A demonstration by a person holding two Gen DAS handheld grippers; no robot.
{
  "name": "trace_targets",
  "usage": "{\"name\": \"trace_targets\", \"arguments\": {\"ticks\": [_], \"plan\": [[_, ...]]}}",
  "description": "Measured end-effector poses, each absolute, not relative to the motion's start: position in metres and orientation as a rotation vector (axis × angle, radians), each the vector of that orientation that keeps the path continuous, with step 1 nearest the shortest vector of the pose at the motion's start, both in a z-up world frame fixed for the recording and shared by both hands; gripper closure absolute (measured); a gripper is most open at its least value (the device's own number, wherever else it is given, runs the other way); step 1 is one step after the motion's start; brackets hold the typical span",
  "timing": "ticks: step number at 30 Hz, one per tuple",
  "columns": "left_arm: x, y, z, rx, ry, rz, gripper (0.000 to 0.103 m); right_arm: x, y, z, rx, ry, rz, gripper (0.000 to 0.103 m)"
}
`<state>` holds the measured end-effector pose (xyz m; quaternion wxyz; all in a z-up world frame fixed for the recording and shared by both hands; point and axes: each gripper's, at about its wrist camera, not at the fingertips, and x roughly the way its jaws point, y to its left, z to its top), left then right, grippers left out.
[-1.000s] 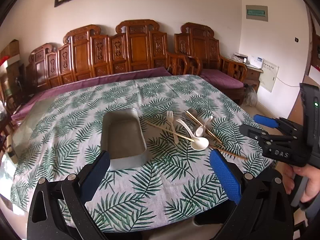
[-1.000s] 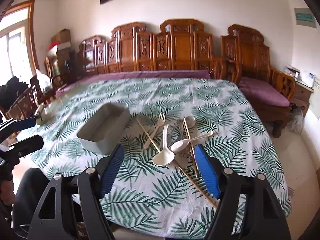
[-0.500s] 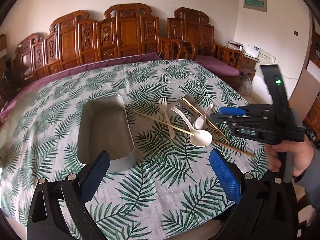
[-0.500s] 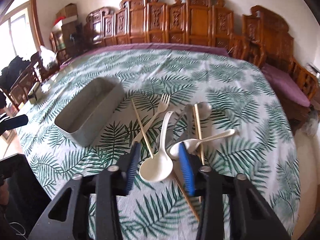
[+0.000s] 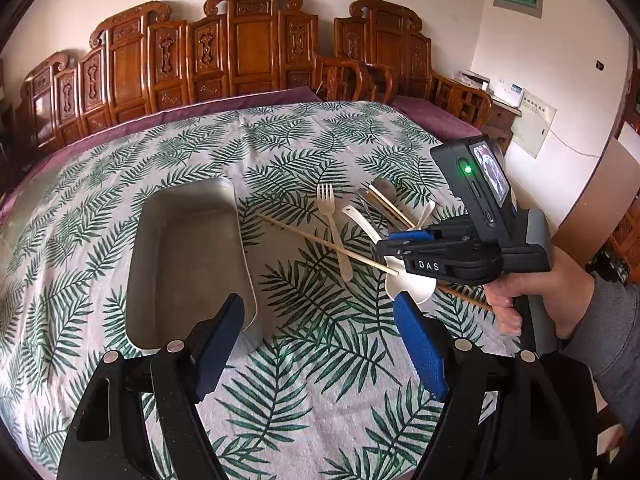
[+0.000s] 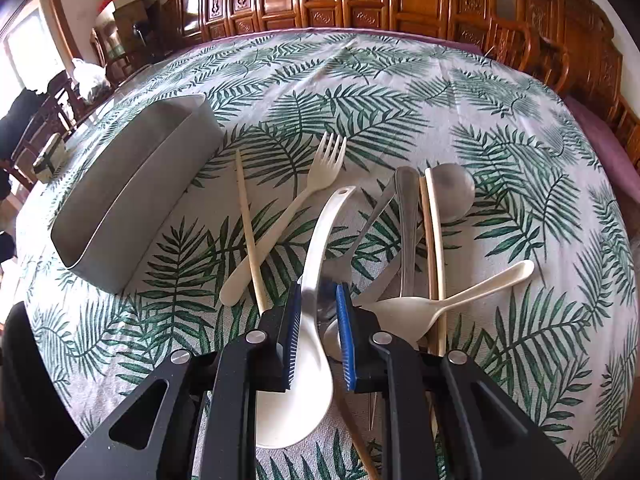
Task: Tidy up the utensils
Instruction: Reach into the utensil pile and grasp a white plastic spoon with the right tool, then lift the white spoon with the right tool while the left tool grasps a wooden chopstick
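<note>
Grey rectangular tray (image 6: 132,196): left of the utensil pile, long side toward it, standing on the surface (image 6: 440,92), which wears a palm-leaf cloth.

Left tongs (image 5: 320,344): blue pads spread wide, nothing between them, hanging above the surface just right of the tray's near end.

Bamboo chopstick (image 6: 249,232): lying across the handle of the cream plastic fork (image 6: 294,208), whose tines point away toward the chairs.

Large white spoon (image 6: 316,264): handle running away from the camera, bowl nearest it. Right tongs (image 6: 318,292): narrowed around this spoon's neck, blue pads (image 6: 294,320) on either side; whether both pads press the spoon cannot be told.

Metal utensils (image 6: 406,236): overlapping handles just right of the white spoon, one ending in a round metal spoon bowl (image 6: 454,192).

Pair of bamboo chopsticks (image 6: 434,240): side by side, lying over the metal handles.

Small cream spoon (image 6: 440,304): crossing the chopstick pair, handle pointing right.

Writing: "DAS" (image 5: 429,265) in white on the black body of the right tongs, seen from the left wrist camera; a green light (image 5: 465,168) glows on the unit above it.

Carved wooden chairs (image 5: 248,48): in a row behind the surface.
</note>
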<state>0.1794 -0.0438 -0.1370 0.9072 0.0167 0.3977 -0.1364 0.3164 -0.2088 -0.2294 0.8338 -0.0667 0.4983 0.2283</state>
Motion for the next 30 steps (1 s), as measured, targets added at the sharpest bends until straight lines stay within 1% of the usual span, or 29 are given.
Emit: {"name": "trace_targets", "arguments": {"ticks": [3, 4, 5, 11, 14, 15, 20, 22, 25, 30], "plan": [[0.186, -0.045, -0.139, 0.028, 0.828, -0.28, 0.029, 0.315, -0.204, -0.237, -0.191, 1.084, 0.492, 0.084], [0.187, -0.046, -0.14, 0.027, 0.83, -0.278, 0.029, 0.313, -0.203, -0.238, -0.201, 1.082, 0.492, 0.086], [0.188, -0.046, -0.141, 0.026, 0.831, -0.278, 0.029, 0.312, -0.204, -0.238, -0.203, 1.078, 0.49, 0.093], [0.192, -0.055, -0.147, 0.046, 0.841, -0.281, 0.029, 0.3, -0.221, -0.22, -0.163, 1.043, 0.49, 0.099], [0.2, -0.064, -0.148, 0.05, 0.847, -0.29, 0.03, 0.295, -0.231, -0.205, -0.143, 1.016, 0.49, 0.099], [0.204, -0.068, -0.149, 0.053, 0.85, -0.292, 0.033, 0.291, -0.237, -0.2, -0.133, 1.008, 0.491, 0.099], [0.227, -0.083, -0.154, 0.04, 0.882, -0.301, 0.04, 0.278, -0.259, -0.188, -0.099, 0.983, 0.47, 0.099], [0.241, -0.088, -0.159, 0.028, 0.908, -0.29, 0.045, 0.274, -0.264, -0.187, -0.085, 0.973, 0.47, 0.099], [0.263, -0.092, -0.168, 0.011, 0.957, -0.273, 0.05, 0.268, -0.27, -0.185, -0.082, 0.956, 0.476, 0.099], [0.29, -0.104, -0.175, 0.005, 1.015, -0.245, 0.055, 0.268, -0.278, -0.183, -0.071, 0.952, 0.468, 0.099]]}}
